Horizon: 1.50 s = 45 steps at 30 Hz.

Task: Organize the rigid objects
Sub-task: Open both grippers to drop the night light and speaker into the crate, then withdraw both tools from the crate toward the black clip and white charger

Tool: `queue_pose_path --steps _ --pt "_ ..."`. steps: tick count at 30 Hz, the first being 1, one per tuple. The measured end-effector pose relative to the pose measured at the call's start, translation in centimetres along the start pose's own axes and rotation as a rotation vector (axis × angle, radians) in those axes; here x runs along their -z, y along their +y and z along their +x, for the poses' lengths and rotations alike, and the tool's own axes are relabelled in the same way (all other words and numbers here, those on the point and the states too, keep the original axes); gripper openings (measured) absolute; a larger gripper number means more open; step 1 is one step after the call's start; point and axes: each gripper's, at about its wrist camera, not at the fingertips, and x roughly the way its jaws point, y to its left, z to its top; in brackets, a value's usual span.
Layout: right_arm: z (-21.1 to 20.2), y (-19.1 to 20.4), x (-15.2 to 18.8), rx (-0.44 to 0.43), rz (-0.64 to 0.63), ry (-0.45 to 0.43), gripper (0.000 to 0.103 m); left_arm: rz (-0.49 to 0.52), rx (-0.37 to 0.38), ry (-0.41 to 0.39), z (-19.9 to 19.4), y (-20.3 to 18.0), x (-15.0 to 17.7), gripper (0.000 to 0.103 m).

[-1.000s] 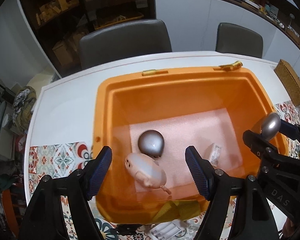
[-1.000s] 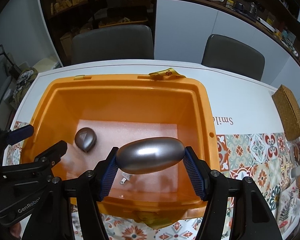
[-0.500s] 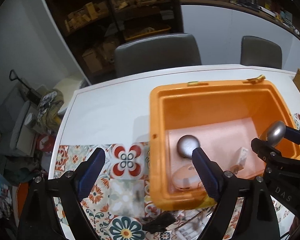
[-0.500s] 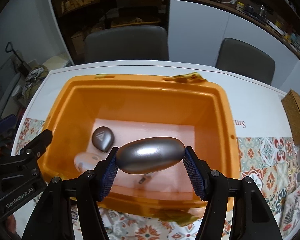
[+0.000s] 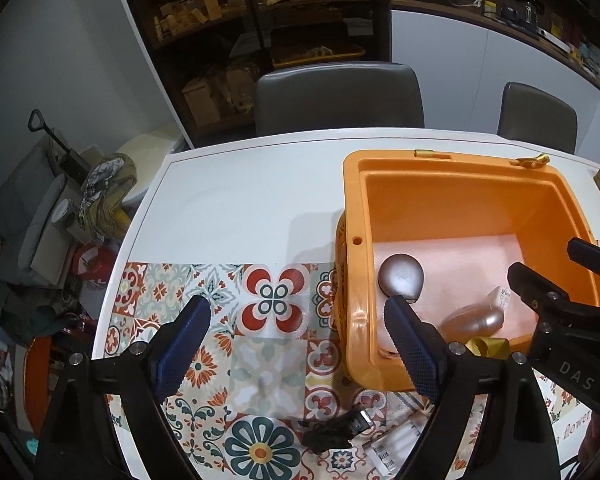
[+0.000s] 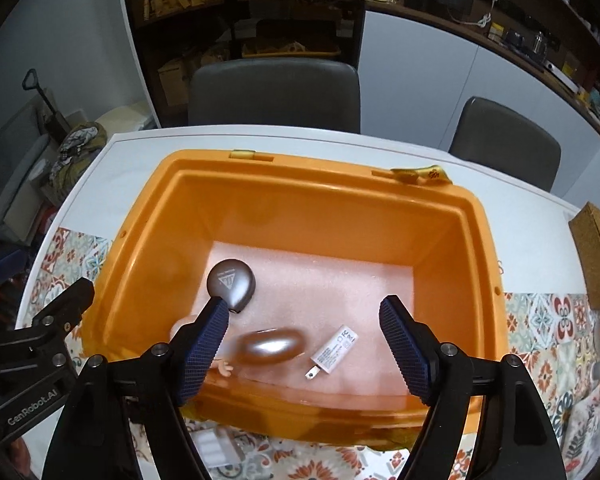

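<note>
Left wrist view first: the left gripper [image 5: 296,344] hangs with its jaws wide apart and nothing between them, over the patterned tile mat [image 5: 220,320] beside the orange bin [image 5: 356,208]. Near its lower edge a black clip-like item [image 5: 336,428] and a white labelled piece [image 5: 384,450] lie on the mat, so by my reading more sorting is left. Inside the bin sit a round grey puck [image 5: 401,280], a silver egg-shaped object [image 5: 474,320] and a white charger [image 5: 500,298]. At the far right, the other tool's body reads "DAS". In the right wrist view, the left tool reads "GenRobot.AI". The right gripper [image 6: 308,344] is spread open and empty; the silver egg-shaped object, motion-blurred, is in the bin below it. The puck bears a triangular mark, and the charger's print is too small to read.
</note>
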Motion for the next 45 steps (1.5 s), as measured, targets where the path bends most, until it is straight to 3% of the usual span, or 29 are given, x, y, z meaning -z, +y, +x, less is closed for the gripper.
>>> queue_pose_path --steps 23,36,45 --pt "-6.9 0.8 4.8 -0.080 -0.009 -0.098 0.078 -0.080 0.014 -0.044 -5.8 2.2 4.7 0.094" --pt "-8.2 2.3 7.8 -0.131 -0.074 -0.129 0.078 -0.140 -0.012 -0.003 -6.1 3.3 8.2 0.096" --pt "-7.1 3.0 9.7 -0.178 -0.077 -0.083 0.078 -0.123 -0.045 0.025 -5.6 3.8 10.4 0.096"
